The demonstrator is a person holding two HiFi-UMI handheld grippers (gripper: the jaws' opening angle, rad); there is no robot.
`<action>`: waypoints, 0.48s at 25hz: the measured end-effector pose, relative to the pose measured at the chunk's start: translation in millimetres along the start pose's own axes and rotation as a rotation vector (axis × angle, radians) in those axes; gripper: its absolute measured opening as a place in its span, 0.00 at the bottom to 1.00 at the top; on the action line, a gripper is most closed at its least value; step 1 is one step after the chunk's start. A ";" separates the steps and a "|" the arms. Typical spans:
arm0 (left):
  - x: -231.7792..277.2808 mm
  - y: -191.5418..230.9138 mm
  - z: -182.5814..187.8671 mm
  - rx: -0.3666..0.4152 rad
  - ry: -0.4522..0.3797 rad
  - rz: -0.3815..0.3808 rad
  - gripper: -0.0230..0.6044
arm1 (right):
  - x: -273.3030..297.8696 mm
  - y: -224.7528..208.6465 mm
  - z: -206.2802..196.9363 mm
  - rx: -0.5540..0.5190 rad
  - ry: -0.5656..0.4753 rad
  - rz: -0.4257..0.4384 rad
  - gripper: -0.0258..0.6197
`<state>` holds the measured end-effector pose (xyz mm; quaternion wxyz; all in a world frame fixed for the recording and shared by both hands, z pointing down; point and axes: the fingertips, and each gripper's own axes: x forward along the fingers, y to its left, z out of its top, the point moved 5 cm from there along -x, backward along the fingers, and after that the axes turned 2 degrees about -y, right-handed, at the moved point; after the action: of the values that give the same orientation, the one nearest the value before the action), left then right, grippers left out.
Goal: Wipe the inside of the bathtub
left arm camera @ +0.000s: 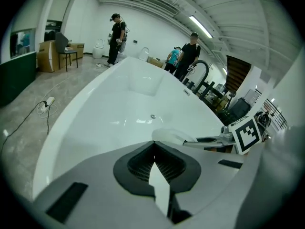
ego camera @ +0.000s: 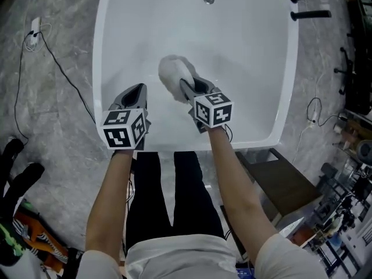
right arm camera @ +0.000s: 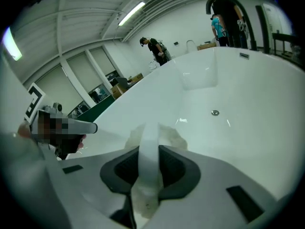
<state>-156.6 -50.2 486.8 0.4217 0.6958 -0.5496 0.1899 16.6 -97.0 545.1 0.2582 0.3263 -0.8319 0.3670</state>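
Right gripper (ego camera: 187,87) fingers clamp one white pad (ego camera: 173,73), probably a mitt, jutting toward 11 o'clock. Left gripper (ego camera: 139,88) fingers closed, empty. One bathtub (ego camera: 119,34).

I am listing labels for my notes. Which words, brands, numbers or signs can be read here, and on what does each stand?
No text can be read.
Left gripper and right gripper: black and white square patterns only, no letters.
Bathtub and the cloth held by the right gripper: plain, no print showing.
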 end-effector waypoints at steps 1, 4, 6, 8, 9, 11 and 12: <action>-6.2 -2.9 3.9 0.008 -0.008 -0.003 0.05 | -10.3 3.5 3.5 -0.003 -0.015 -0.011 0.19; -22.2 -12.5 12.8 0.030 -0.013 -0.010 0.06 | -39.2 11.7 10.9 -0.005 -0.049 -0.040 0.19; -29.3 -20.1 19.6 0.055 -0.011 -0.016 0.05 | -55.5 13.8 16.8 0.001 -0.068 -0.058 0.19; -36.2 -29.2 26.4 0.079 -0.014 -0.028 0.05 | -71.2 15.3 22.4 0.008 -0.088 -0.077 0.19; -39.9 -34.1 30.2 0.087 -0.020 -0.036 0.05 | -79.1 16.2 25.3 0.010 -0.098 -0.084 0.19; -47.6 -44.8 38.9 0.104 -0.037 -0.051 0.05 | -95.7 18.7 32.0 0.004 -0.117 -0.097 0.19; -52.0 -50.9 43.0 0.115 -0.042 -0.058 0.05 | -105.1 20.5 35.5 0.000 -0.126 -0.101 0.19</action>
<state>-135.0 -50.9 405.1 0.3745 0.7383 -0.5262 0.1942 63.5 -76.9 444.5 0.2237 0.3903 -0.8291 0.3321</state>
